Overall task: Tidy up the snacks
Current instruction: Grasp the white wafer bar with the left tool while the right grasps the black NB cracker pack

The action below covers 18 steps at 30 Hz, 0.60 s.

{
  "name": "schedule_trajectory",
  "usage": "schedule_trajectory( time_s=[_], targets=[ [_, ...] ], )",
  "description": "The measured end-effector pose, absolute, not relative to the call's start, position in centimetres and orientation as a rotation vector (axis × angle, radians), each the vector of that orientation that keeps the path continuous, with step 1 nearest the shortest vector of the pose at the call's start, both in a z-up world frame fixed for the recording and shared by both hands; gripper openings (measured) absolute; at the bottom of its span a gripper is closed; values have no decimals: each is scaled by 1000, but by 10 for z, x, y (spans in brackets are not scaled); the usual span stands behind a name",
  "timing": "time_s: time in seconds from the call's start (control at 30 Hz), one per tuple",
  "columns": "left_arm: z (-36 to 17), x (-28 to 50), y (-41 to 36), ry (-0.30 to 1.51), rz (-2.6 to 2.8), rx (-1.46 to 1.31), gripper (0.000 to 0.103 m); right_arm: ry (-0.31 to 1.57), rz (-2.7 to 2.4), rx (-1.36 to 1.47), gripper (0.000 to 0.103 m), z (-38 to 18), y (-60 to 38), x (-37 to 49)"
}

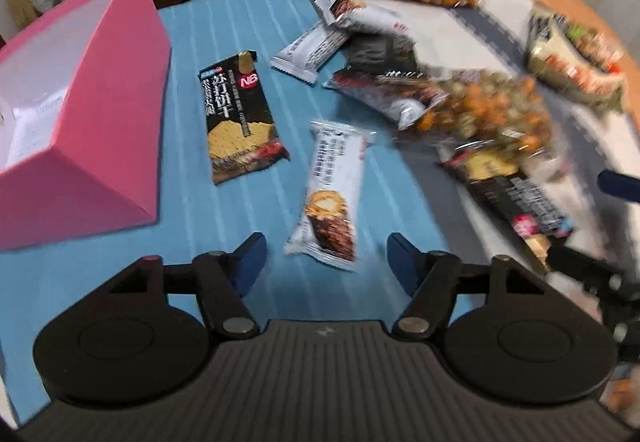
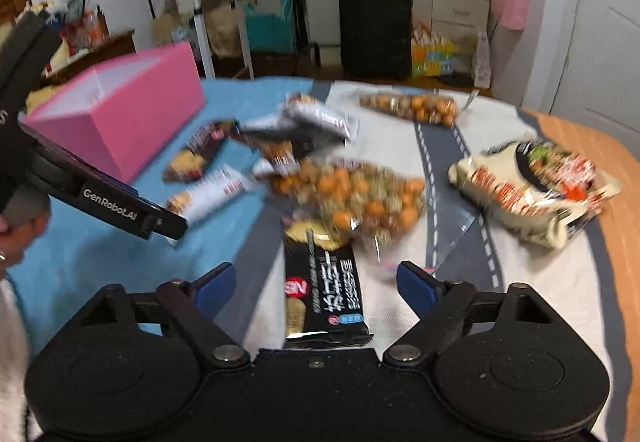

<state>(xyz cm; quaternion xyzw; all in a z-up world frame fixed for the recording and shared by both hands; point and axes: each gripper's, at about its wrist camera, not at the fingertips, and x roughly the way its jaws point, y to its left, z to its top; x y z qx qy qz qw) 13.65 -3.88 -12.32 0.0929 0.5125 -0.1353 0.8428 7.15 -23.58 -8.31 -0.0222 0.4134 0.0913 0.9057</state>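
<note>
My left gripper (image 1: 326,262) is open and empty, just above a white wafer-roll packet (image 1: 334,197) on the blue cloth. A black soda-cracker packet (image 1: 240,117) lies to its left, near the open pink box (image 1: 100,121). My right gripper (image 2: 316,290) is open, with another black cracker packet (image 2: 324,298) lying between its fingers on the table, not gripped. Behind it sits a clear bag of orange and green nuts (image 2: 360,197). The pink box (image 2: 128,113) shows at the left of the right wrist view.
More packets are piled mid-table (image 1: 372,57). A second nut bag (image 2: 412,105) lies at the back, a cream noodle bag (image 2: 532,189) at the right. The left gripper's body (image 2: 100,193) reaches in from the left. A black suitcase (image 2: 376,25) stands beyond the table.
</note>
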Motion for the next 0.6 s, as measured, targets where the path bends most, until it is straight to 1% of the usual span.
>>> schedule_trajectory(
  time_s=[0.07, 0.13, 0.2, 0.27, 0.33, 0.4, 0.47, 0.5, 0.53, 0.57, 0.6],
  targets=[
    [-130, 137, -39, 1032, -272, 239, 66, 884, 189, -16, 81, -95, -242, 77],
    [-137, 141, -36, 1024, -267, 243, 65, 908, 207, 25, 78, -102, -246, 78],
    [-145, 148, -30, 1038, -264, 220, 61, 921, 233, 35, 74, -106, -244, 76],
    [-151, 154, -26, 1060, -277, 189, 60, 927, 234, 4, 74, -111, -239, 75],
    [-151, 156, -25, 1044, -292, 181, 59, 905, 221, -40, 74, -115, -233, 76],
    [-150, 154, -26, 1023, -320, 190, 53, 878, 205, -73, 74, -119, -231, 79],
    [-152, 154, -28, 1007, -333, 194, 53, 866, 193, -125, 69, -123, -228, 88],
    [-153, 153, -29, 999, -333, 198, 50, 867, 200, -136, 58, -123, -226, 89],
    [-153, 152, -29, 988, -329, 195, 46, 870, 199, -121, 53, -120, -225, 90],
    [-152, 152, -30, 982, -310, 190, 37, 873, 187, -110, 53, -119, -225, 91],
    [-151, 151, -31, 981, -292, 186, 33, 880, 186, -104, 53, -118, -225, 91]
  ],
)
